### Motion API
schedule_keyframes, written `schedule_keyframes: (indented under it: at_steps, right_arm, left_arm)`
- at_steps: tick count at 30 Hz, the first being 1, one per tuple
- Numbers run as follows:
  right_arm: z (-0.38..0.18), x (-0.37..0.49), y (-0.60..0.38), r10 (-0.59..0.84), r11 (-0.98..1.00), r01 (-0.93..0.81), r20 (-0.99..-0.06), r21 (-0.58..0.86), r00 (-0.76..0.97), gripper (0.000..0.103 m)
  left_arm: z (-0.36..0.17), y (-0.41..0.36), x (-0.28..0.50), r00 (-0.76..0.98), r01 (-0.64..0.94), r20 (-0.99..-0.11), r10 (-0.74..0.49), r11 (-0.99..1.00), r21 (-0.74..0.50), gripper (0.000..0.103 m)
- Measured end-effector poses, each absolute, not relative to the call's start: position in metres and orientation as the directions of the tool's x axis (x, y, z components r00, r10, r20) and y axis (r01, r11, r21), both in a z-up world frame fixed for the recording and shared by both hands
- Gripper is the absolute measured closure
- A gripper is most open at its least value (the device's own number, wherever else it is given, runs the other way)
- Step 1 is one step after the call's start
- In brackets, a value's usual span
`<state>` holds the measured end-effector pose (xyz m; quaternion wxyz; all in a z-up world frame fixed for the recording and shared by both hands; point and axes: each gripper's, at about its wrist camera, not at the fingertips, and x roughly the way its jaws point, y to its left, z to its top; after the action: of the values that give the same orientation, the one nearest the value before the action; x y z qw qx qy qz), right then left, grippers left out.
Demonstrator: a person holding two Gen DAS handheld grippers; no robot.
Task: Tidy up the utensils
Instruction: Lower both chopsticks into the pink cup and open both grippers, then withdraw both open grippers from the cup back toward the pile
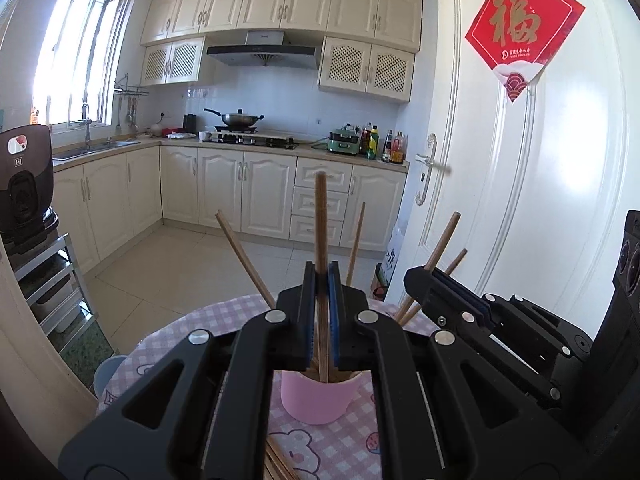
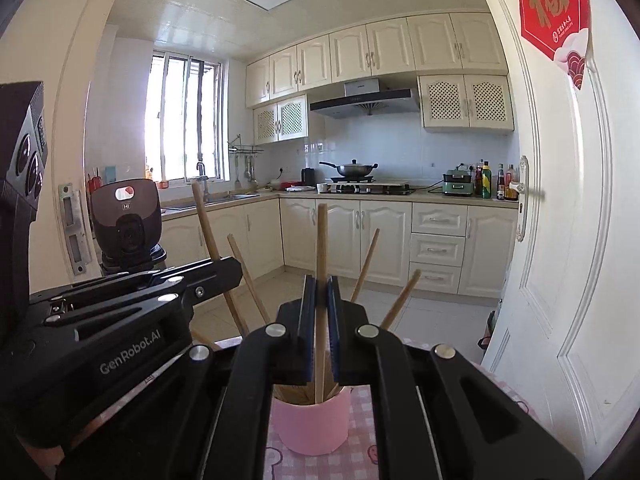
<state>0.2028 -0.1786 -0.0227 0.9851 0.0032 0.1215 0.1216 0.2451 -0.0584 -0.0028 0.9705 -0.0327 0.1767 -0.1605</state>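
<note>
Both grippers pinch chopsticks over the pink cup.
The left gripper (image 1: 322,276) and right gripper (image 2: 322,288) each have jaws pinching one upright chopstick (image 1: 321,216), its lower end in the cup (image 1: 316,400) on the checked desk (image 1: 344,448).

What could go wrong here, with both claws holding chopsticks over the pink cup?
1. The left claw and right claw are close together above the pink cup; they could collide.
2. Chopsticks already in the cup lean outward; an incoming chopstick might catch on them or tip the cup.
3. Loose chopsticks on the table could be knocked by the left claw.
</note>
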Motion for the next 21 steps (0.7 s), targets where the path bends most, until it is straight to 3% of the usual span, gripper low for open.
schedule_keyframes:
  at_steps: [7,9,10,11,17,21]
  right_arm:
    - [-0.033,0.200,-0.173,0.244,0.969,-0.243,-0.282,0.037,0.928,0.098]
    - [-0.033,0.197,-0.174,0.249,0.968,-0.247,-0.287,0.046,0.925,0.097]
    - [-0.033,0.196,-0.173,0.248,0.968,-0.246,-0.288,0.044,0.925,0.097]
    - [-0.032,0.194,-0.173,0.247,0.969,-0.245,-0.290,0.042,0.925,0.097]
    - [-0.031,0.180,-0.173,0.254,0.967,-0.247,-0.293,0.061,0.922,0.095]
    - [-0.027,0.167,-0.170,0.258,0.966,-0.250,-0.281,0.065,0.924,0.084]
  left_arm:
    - [-0.009,-0.060,0.233,0.880,0.305,-0.361,-0.309,0.950,-0.070,0.094]
    - [-0.010,-0.059,0.227,0.882,0.301,-0.364,-0.299,0.952,-0.054,0.077]
    - [-0.009,-0.058,0.223,0.888,0.291,-0.357,-0.290,0.955,-0.051,0.049]
    - [-0.008,-0.057,0.219,0.898,0.283,-0.339,-0.282,0.958,-0.049,0.040]
    - [-0.004,-0.051,0.198,0.908,0.284,-0.313,-0.279,0.958,-0.031,0.038]
    - [-0.003,-0.046,0.186,0.913,0.267,-0.314,-0.259,0.963,-0.016,0.031]
